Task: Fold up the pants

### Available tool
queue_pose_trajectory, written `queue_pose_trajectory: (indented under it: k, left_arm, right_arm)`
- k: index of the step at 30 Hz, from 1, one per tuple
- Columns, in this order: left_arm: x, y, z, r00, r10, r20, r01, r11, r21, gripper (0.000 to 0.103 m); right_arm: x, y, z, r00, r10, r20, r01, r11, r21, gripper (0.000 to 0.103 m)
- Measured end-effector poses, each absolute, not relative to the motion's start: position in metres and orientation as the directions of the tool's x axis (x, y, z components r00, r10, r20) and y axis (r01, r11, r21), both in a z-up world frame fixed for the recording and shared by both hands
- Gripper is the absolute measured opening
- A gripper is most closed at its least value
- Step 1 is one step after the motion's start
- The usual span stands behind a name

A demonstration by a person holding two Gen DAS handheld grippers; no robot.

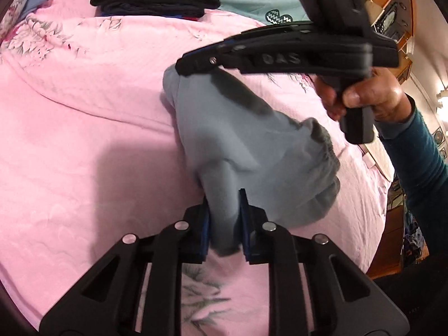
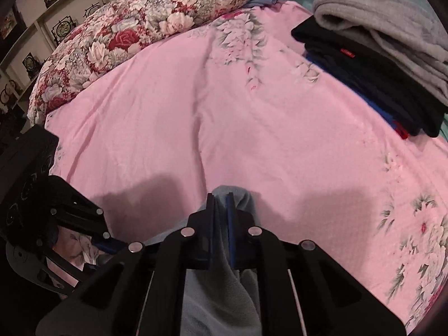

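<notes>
A pink bedspread [image 1: 84, 117] printed with pale flowers is covering the bed, and a red-and-white floral quilt [image 2: 134, 28] is lying bunched along its far edge, in front of white shelves [image 2: 42, 19] holding framed pictures. A stack of folded clothes [image 2: 386, 64] is sitting on the spread, grey fleece on top of black and dark blue garments, one black piece showing a small red tag too small to read. Wooden furniture and a lit lamp are showing past the bed's other side.

Raised letters on the right gripper's black body are reading roughly "OAS", blurred.

The grey-blue pants [image 1: 240, 140] are lying in the middle of the spread, partly folded into a soft bundle, the gathered waistband dark and rumpled at one end. The left gripper [image 1: 224, 224] is pinching the near end of the cloth between its blue pads, jaws drawn narrow. The right gripper [image 2: 221, 218], held by a hand [image 1: 364, 98] in a teal sleeve [image 1: 420, 151], is clamping the far end.
</notes>
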State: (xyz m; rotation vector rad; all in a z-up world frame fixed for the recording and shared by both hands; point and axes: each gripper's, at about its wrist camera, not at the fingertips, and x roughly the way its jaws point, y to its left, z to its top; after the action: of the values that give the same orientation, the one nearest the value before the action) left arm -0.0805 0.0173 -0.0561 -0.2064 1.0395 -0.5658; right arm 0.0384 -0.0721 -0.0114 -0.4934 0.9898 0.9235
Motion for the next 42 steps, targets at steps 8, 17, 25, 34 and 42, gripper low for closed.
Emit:
queue_pose_trajectory:
  k: [8,17,25,34,42]
  left_arm:
    - [-0.104,0.019,-0.072,0.334,-0.482,-0.81,0.338,0.864,-0.374,0.005]
    - [-0.101,0.034,-0.051,0.38,-0.605,-0.7,0.308,0.796,-0.521,0.043]
    - [-0.093,0.022,-0.067,0.345,-0.645,-0.682,0.244,0.763,-0.599,0.039]
    - [-0.088,0.045,-0.074,0.42,-0.585,-0.693,0.093,0.788,-0.609,0.039]
    - [-0.084,0.064,-0.082,0.477,-0.599,-0.643,0.001,0.732,-0.681,0.004]
  right_arm:
    - [0.066,-0.088,-0.024,0.308,0.407,-0.86,-0.735,0.676,0.057,0.007]
    - [0.059,-0.092,-0.016,0.309,0.426,-0.85,-0.736,0.673,0.069,0.007]
    - [0.057,-0.098,-0.016,0.304,0.454,-0.838,-0.737,0.669,0.095,0.008]
    - [0.055,-0.106,-0.013,0.303,0.485,-0.82,-0.745,0.657,0.114,0.008]
    - [0.058,-0.11,-0.015,0.311,0.486,-0.817,-0.738,0.665,0.114,0.008]
